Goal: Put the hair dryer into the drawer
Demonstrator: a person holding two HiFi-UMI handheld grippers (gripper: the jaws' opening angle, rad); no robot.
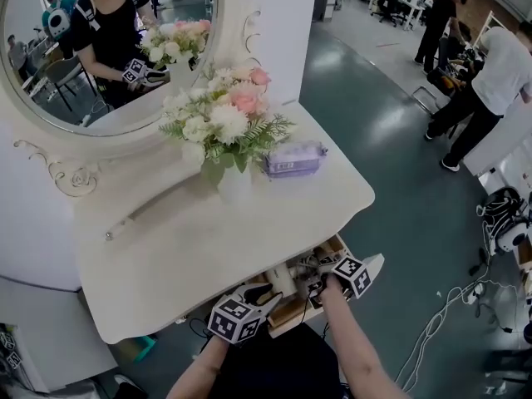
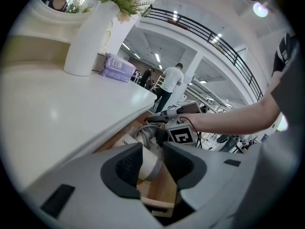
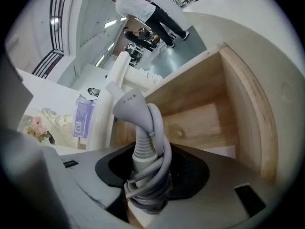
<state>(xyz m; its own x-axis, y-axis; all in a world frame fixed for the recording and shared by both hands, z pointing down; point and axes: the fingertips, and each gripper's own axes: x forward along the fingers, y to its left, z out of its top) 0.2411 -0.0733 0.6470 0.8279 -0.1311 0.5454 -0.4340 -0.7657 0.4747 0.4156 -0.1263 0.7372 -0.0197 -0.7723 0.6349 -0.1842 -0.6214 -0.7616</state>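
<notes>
Both tongs grip the hair dryer (image 2: 148, 162) at the open wooden drawer (image 3: 209, 118) under the dressing table (image 1: 208, 239): left gripper (image 2: 152, 168) clamped on its cream barrel, right gripper (image 3: 152, 168) on the handle wound with grey cord (image 3: 159, 128).

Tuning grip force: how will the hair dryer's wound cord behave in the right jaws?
Likely squashy: the cord is loose grey loops, so it may shift in the right gripper. Its ribbed sleeve stands upright, probably stiffer.
</notes>
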